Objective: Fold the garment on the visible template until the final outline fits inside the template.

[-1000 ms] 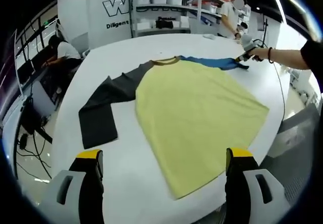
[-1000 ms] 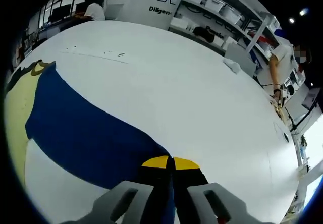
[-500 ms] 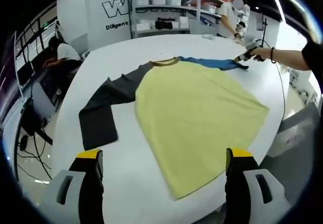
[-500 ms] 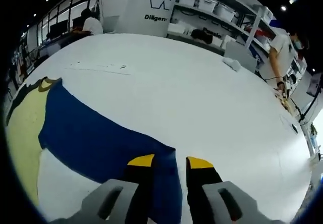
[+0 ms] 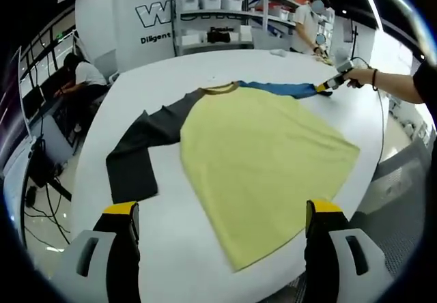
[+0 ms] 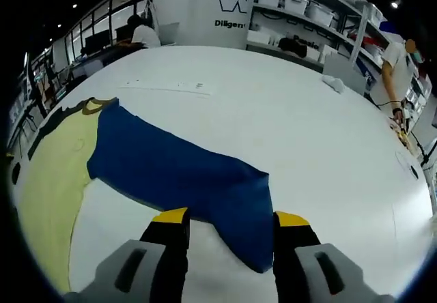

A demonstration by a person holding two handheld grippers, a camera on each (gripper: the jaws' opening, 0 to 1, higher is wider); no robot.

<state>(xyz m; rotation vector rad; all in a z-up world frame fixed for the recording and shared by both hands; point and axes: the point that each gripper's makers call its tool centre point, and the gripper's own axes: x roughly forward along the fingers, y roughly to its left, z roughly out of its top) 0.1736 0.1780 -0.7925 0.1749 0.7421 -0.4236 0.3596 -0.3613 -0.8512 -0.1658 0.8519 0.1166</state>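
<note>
Right tongs (image 6: 229, 215) wide open, empty, hovering over blue sleeve (image 6: 184, 173) end. Left tongs (image 5: 222, 211) open, empty, near hem of yellow shirt (image 5: 263, 156), which lies flat on white surface (image 6: 300, 132). Advice: pinch cuff edge squarely, fold sleeve inward across body, keep cloth flat.

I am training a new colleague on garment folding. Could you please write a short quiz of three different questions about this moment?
1. True or false: the right hand-held gripper is clamped on the blue sleeve.
2. Which colour is the shirt body? A) red B) yellow C) white
3. Fill in: the dark sleeve lies flat on the white ____.

Key:
1. False. Its jaws stand apart, with the sleeve end lying flat on the table between and beyond them.
2. B.
3. Table. The left hand-held gripper, jaws wide apart, is above the near table edge, beside the shirt hem.
</note>
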